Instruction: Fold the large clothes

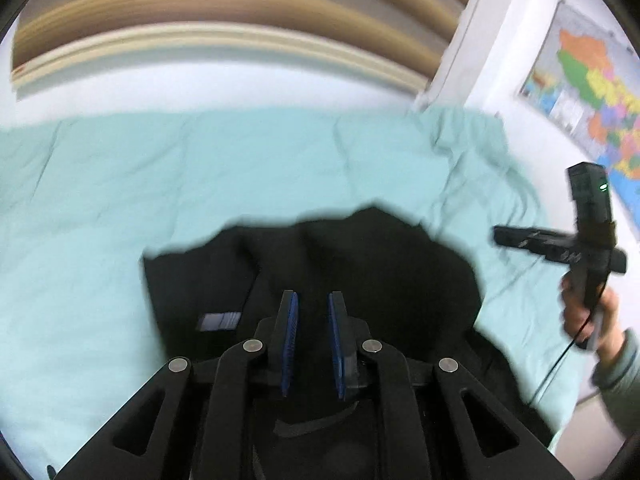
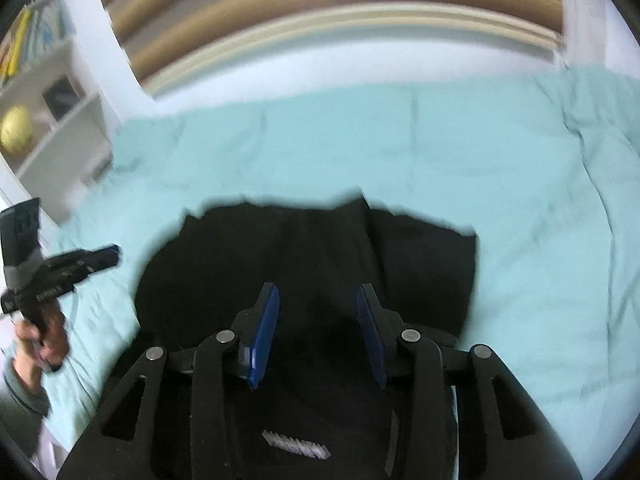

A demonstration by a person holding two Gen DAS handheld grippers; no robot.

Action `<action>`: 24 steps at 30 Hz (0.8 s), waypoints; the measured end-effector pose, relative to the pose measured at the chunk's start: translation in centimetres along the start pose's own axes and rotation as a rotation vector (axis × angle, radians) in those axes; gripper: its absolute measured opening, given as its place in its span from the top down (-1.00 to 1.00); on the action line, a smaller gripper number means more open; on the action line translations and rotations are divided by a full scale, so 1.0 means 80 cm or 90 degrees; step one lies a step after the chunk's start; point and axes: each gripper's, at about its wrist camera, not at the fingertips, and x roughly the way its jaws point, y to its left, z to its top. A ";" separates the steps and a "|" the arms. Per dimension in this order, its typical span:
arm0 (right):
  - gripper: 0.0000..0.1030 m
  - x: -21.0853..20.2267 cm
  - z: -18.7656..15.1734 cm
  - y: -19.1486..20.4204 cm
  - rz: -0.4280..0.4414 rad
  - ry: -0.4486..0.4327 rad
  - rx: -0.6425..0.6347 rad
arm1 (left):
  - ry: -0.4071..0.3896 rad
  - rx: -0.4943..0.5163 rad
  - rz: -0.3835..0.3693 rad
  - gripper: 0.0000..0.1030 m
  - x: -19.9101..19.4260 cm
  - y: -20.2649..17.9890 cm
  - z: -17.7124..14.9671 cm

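Note:
A black garment lies crumpled on a teal bed sheet, with a grey label showing on its left part. My left gripper hovers over the garment, its blue pads a narrow gap apart with nothing pinched between them. In the right wrist view the same black garment spreads under my right gripper, which stands open wider and empty. A white tag shows low on the cloth. Each view also catches the other gripper off to the side, held by a hand.
The teal sheet stretches beyond the garment to a beige striped headboard. A colourful map hangs on the white wall at the right. A white shelf with books and a yellow ball stands at the left.

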 end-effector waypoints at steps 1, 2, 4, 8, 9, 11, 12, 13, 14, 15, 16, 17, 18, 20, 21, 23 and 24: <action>0.15 0.007 0.011 0.006 0.000 -0.001 0.004 | -0.009 -0.002 -0.005 0.67 0.003 0.001 0.013; 0.15 0.020 0.028 0.014 0.008 -0.006 0.008 | -0.019 -0.005 -0.016 0.66 0.011 -0.001 0.030; 0.15 0.047 0.049 0.028 0.016 -0.002 0.016 | -0.014 -0.022 -0.051 0.57 0.033 0.001 0.047; 0.15 0.130 0.043 0.048 0.026 0.077 0.031 | 0.063 -0.043 -0.078 0.51 0.086 0.012 0.027; 0.15 0.146 0.030 0.055 0.028 0.101 0.026 | 0.085 -0.046 -0.087 0.51 0.094 0.014 0.011; 0.15 0.172 -0.007 0.062 0.010 0.152 0.009 | 0.130 -0.058 -0.111 0.51 0.105 0.013 -0.028; 0.15 0.174 -0.026 0.063 0.006 0.168 0.003 | 0.153 -0.063 -0.113 0.51 0.110 0.012 -0.052; 0.15 0.182 -0.048 0.062 0.004 0.189 0.000 | 0.180 -0.071 -0.105 0.51 0.117 0.012 -0.076; 0.15 0.191 -0.071 0.060 0.000 0.214 0.005 | 0.207 -0.083 -0.093 0.51 0.126 0.014 -0.099; 0.15 0.198 -0.093 0.056 -0.008 0.239 0.012 | 0.222 -0.092 -0.087 0.51 0.135 0.016 -0.116; 0.15 0.207 -0.113 0.053 -0.017 0.249 0.020 | 0.235 -0.097 -0.078 0.51 0.144 0.017 -0.137; 0.15 0.215 -0.128 0.050 -0.026 0.247 0.023 | 0.239 -0.102 -0.068 0.51 0.152 0.019 -0.150; 0.15 0.221 -0.138 0.049 -0.032 0.242 0.022 | 0.234 -0.109 -0.064 0.52 0.155 0.020 -0.155; 0.15 0.232 -0.146 0.047 -0.048 0.227 0.024 | 0.227 -0.111 -0.050 0.51 0.162 0.021 -0.159; 0.15 0.236 -0.146 0.048 -0.054 0.225 0.024 | 0.228 -0.107 -0.043 0.51 0.164 0.020 -0.158; 0.15 0.234 -0.144 0.050 -0.058 0.226 0.020 | 0.230 -0.097 -0.037 0.51 0.157 0.015 -0.155; 0.15 0.229 -0.143 0.051 -0.054 0.225 0.015 | 0.226 -0.091 -0.039 0.51 0.150 0.011 -0.155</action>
